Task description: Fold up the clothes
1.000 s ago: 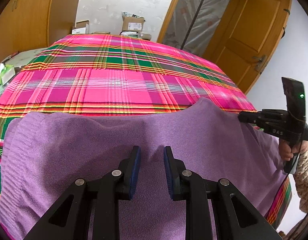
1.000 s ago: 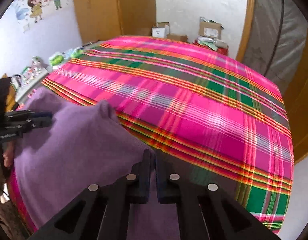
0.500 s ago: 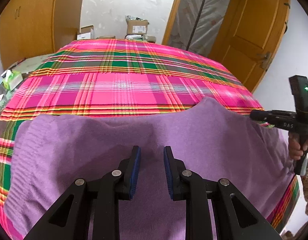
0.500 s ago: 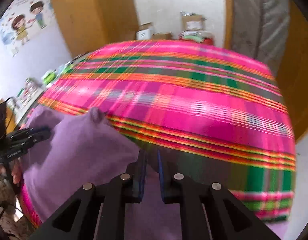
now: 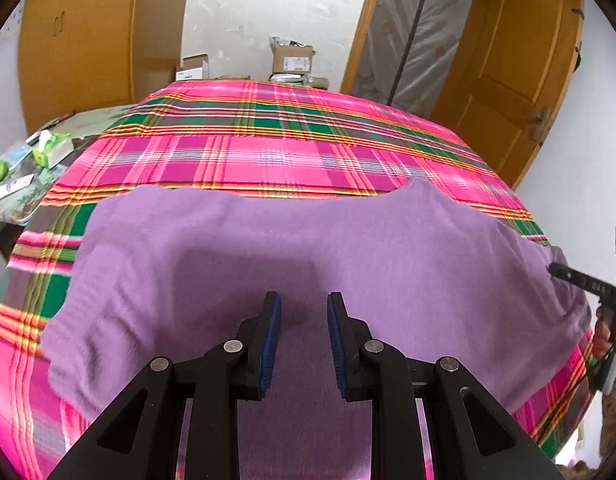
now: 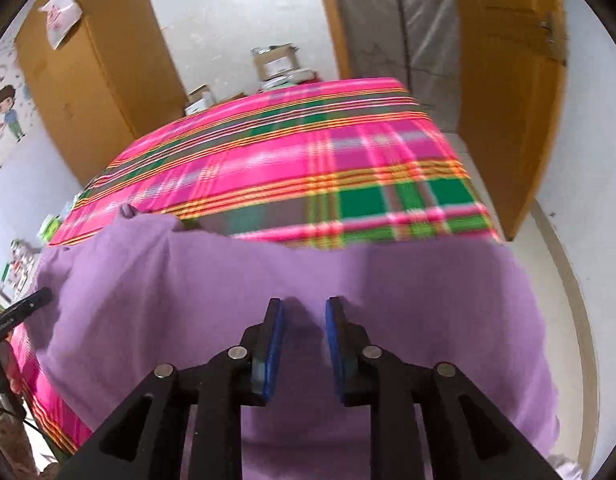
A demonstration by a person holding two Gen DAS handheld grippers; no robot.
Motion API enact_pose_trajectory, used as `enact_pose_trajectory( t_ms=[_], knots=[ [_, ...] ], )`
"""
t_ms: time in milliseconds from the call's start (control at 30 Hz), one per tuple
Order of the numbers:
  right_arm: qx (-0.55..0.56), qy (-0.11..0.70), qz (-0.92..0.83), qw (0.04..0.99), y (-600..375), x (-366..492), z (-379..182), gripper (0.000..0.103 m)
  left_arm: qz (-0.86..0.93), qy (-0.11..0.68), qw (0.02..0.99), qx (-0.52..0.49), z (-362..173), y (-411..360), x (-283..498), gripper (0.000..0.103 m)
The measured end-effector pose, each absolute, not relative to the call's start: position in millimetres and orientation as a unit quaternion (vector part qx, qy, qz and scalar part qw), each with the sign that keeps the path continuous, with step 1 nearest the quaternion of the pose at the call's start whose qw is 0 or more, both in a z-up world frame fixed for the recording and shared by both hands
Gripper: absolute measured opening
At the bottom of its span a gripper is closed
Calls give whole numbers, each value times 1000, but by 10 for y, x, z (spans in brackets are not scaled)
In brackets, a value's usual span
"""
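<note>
Apparently both tongs, left (image 5: 304,306) and right (image 6: 304,310), agape, empty, over purple garment (image 5: 348,248).

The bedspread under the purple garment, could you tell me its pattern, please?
Pink, green and orange plaid bedspread, clearest in the left wrist view.

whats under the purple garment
The purple garment lies spread on a pink and green plaid cover, which shows beyond its far edge and at both sides. Whatever sits directly beneath the purple fabric is hidden.
</note>
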State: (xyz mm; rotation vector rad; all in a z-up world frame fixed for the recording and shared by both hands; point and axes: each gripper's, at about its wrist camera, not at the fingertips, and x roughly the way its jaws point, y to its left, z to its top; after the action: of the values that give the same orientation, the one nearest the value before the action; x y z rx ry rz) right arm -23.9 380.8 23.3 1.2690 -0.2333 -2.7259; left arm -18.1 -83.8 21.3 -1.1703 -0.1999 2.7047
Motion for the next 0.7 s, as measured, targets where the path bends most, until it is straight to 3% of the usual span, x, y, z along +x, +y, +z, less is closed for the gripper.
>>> enact_pose_trajectory(
  t_ms=[300,700],
  knots=[
    [391,-70,-918,1,3943,390,179,28,916,-72,80,-385,230,-894,68,24],
    [368,-63,-928,3,3801,832,326,28,915,-67,67,-391,172,-934,323,24]
  ],
)
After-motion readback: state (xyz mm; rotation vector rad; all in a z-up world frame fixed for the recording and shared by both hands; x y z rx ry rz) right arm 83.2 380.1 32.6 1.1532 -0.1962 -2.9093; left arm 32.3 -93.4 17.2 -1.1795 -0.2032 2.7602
